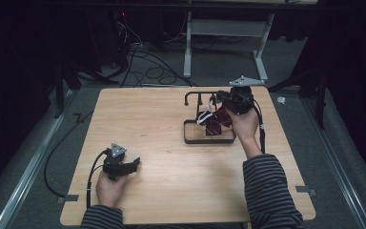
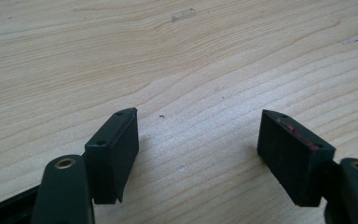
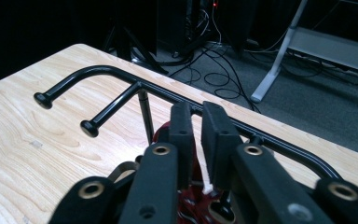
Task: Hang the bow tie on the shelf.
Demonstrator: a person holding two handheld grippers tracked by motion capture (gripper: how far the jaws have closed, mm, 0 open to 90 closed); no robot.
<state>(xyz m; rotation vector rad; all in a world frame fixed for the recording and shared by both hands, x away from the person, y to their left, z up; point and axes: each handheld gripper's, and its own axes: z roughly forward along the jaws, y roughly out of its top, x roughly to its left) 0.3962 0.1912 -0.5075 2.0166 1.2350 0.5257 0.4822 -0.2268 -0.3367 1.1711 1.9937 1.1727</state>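
white cord (image 3: 199, 154) upright between right tool (image 3: 196, 122) jaws, rack (image 3: 121, 74) behind.

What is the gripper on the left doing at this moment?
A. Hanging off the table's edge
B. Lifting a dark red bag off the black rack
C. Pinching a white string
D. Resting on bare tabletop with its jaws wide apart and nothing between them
D. The left gripper sits low over the wooden table with its jaws spread wide and only bare wood between them; the high view shows it far from the black rack.
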